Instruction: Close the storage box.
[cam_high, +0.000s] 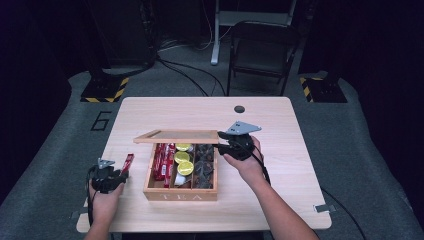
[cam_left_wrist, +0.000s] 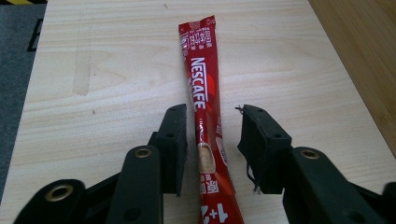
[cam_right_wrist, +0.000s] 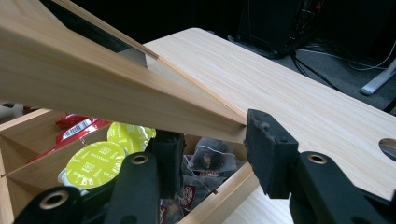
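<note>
Left tool (cam_left_wrist: 209, 140) near worktop's front-left edge, jaws apart, straddling a flat red Nescafe stick (cam_left_wrist: 205, 121) lying on the wood; neither pad touches it. Same stick (cam_high: 127, 163) shows in the high view just ahead of that tool (cam_high: 107, 176). Worktop (cam_high: 280, 165) is pale wood-grain laminate, rounded corners, one round cable hole (cam_high: 239, 109) toward the far edge. Mid-worktop: rectangular light-wood box (cam_high: 180, 194), "TEA" on its front, three compartments side by side. Left one holds more red sticks (cam_high: 162, 161), count unclear; middle holds three round yellow-green foil-topped pods (cam_high: 184, 159); right holds dark tea bags (cam_high: 204, 165), pile too jumbled to count. Hinged lid (cam_high: 175, 136), wood frame with clear pane, raised about level over the box's back. Right tool (cam_high: 223, 146) at the lid's right corner; in the right gripper view its jaws [no point] sit either side of the lid's wooden edge (cam_right_wrist: 140, 100), narrow gap, right pad against the corner; looks like a grip on the lid. Beyond: grey carpet, black folding chair (cam_high: 260, 52), two stands with yellow-black striped bases (cam_high: 105, 89), cables, dark room.
</note>
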